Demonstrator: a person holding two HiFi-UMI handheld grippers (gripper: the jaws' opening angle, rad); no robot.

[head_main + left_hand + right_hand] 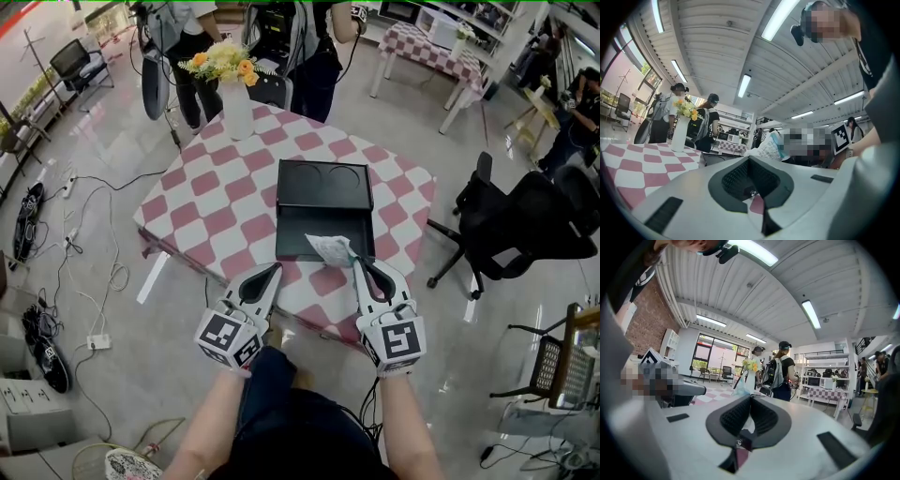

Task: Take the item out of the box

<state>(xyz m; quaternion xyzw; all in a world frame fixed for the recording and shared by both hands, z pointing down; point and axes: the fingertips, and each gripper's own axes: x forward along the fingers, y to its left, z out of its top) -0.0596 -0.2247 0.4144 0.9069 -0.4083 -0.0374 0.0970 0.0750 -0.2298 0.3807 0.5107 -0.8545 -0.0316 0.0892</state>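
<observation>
While I watch the head view: right gripper (357, 263) pinches a white packet (330, 248) over the near half of the black box (323, 178) on the checked table (211, 202).
Left gripper view: I see the left gripper (750, 159) with jaws together, nothing between them (packet (769, 146) off to its right).
Right gripper view: jaws clamped on the packet (742, 385).

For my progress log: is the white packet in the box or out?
Out: the right gripper holds the white packet raised above the open black box.
</observation>
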